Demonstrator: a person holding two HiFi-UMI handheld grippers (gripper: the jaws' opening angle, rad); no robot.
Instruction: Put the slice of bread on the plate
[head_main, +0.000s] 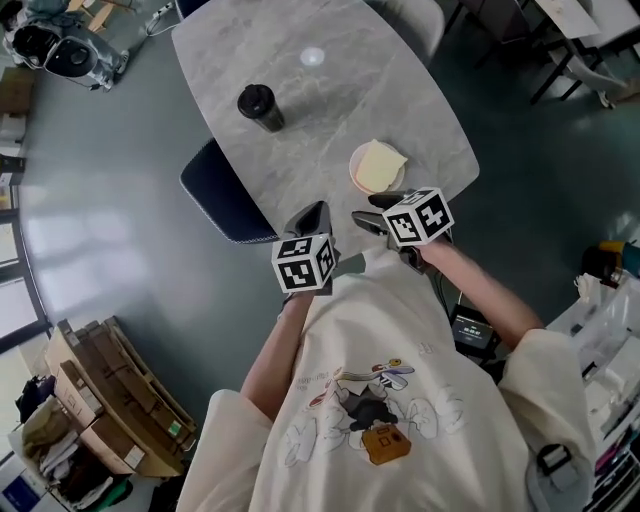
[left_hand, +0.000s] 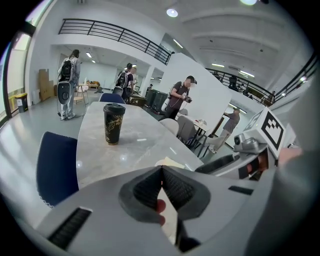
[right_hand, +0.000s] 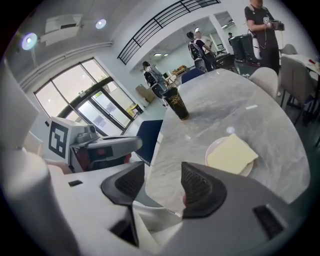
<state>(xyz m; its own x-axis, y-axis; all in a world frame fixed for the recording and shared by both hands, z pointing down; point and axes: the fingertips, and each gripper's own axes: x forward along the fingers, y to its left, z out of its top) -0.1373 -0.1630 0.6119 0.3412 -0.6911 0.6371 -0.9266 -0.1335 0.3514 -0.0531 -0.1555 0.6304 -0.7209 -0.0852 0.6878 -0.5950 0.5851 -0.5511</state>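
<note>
A pale slice of bread (head_main: 378, 165) lies on a small white plate (head_main: 356, 180) near the front right edge of the grey marble table (head_main: 320, 110). In the right gripper view the bread (right_hand: 232, 154) covers most of the plate (right_hand: 212, 149), a little beyond the jaws. My right gripper (head_main: 368, 209) hangs over the table's front edge, just short of the plate, open with nothing between its jaws (right_hand: 162, 182). Beside it on the left, my left gripper (head_main: 318, 210) is shut and empty (left_hand: 161, 167).
A black cup (head_main: 260, 107) stands mid-table, well behind the plate (right_hand: 176, 104). A dark blue chair (head_main: 222, 195) is tucked in at the table's left side. Cardboard boxes (head_main: 110, 400) sit on the floor at the lower left. People stand far off in the hall.
</note>
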